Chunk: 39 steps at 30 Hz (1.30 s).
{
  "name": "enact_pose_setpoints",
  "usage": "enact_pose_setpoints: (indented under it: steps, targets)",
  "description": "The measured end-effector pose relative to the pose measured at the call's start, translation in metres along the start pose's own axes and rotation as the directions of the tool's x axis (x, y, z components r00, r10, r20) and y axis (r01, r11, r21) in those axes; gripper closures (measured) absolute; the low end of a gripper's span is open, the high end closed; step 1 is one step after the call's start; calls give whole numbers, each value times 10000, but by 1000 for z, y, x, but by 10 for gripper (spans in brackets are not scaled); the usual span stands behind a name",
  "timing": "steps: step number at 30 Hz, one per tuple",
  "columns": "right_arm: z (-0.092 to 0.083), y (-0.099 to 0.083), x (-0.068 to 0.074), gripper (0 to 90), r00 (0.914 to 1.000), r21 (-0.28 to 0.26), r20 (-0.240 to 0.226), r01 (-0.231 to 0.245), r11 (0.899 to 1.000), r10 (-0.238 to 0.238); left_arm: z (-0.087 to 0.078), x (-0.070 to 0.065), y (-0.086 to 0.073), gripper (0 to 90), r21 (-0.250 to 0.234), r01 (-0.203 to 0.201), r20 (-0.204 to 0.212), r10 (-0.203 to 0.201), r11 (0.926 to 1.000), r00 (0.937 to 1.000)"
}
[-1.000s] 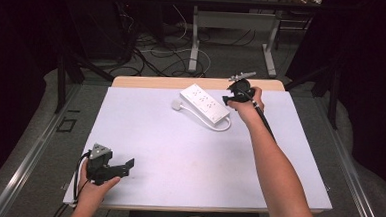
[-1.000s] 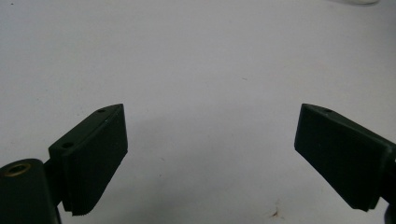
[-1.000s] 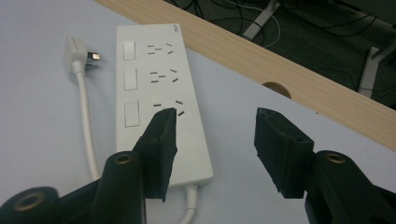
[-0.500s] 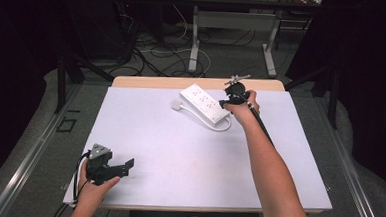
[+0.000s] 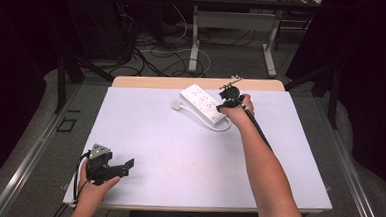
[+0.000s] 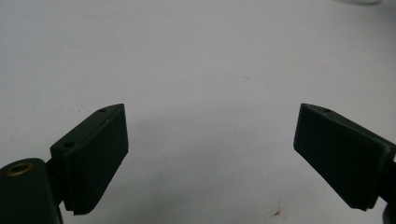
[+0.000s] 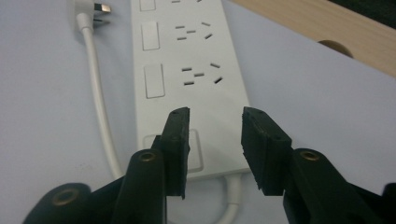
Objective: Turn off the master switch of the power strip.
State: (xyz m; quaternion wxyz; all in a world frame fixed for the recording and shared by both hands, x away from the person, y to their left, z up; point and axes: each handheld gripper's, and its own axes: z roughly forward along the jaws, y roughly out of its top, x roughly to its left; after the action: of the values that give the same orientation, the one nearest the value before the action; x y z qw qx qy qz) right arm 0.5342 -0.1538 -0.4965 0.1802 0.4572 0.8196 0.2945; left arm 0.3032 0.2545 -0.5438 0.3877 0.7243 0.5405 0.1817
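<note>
Right gripper [image 5: 223, 99] is at 1 o'clock on the table [image 5: 298, 159], over the near end of the power strip [image 5: 204, 103]. In the right gripper view its jaws have just been closing and now stand partly open, a narrow gap between them. They hang above the strip's [image 7: 187, 70] near end, by the large end button; whether the pads touch the strip I can't tell. Nothing is held.

Strip: white, lying flat at 12–1 o'clock on the white mat, long axis running diagonal from 11 toward 4. Its cord [image 7: 100, 116] leaves the near end, loops back along the strip's side, and ends at the plug [image 5: 175, 104], which lies on the mat just beside the strip at its 9 o'clock. Plug prongs show in the right gripper view [image 7: 98, 8].

Left gripper [image 5: 109, 167] is at 7 o'clock near the table's front edge, well apart from the strip. Jaws wide open, empty; in the left gripper view, bare mat between them [image 6: 210, 154].
</note>
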Motion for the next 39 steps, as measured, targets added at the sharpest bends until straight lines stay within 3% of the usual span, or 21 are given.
enact_pose_setpoints:
  steps: [2,5,10,16,17,18,22,25,31,39]
  targets:
    - [2,0,2,677,9996,148,-229,166,9998,-163,0,0,0,105,6,-9,6,9,10000,10000]
    - [3,0,3,704,9995,181,-127,283,9994,-280,0,0,0,106,-27,-22,0,22,10000,10000]
    - [4,0,6,779,9992,283,-398,103,9995,-92,0,0,0,107,3,-69,0,69,10000,10000]
    - [6,-1,9,832,9992,373,-342,228,9990,-215,0,-1,0,110,-31,-33,4,33,10000,10000]
    - [8,-1,10,839,9986,180,-476,229,9996,-221,0,-1,0,110,-28,-35,7,35,10000,10000]
    - [7,-1,11,849,9990,497,-392,238,9985,-218,0,0,0,110,-8,-63,5,63,10000,10000]
    - [9,-1,13,900,9987,582,-350,401,9975,-381,0,-1,0,111,-26,-14,6,14,10000,10000]
    - [9,-1,16,900,9992,667,-326,257,9974,-235,0,0,0,120,-19,-44,-9,44,10000,10000]
    - [12,-2,16,900,9986,496,-345,422,9979,-405,1,-1,-1,129,11,-65,-10,65,10000,10000]
    - [19,-4,18,900,9987,749,-286,435,9962,-415,1,0,-1,129,64,-100,-16,101,9999,9999]
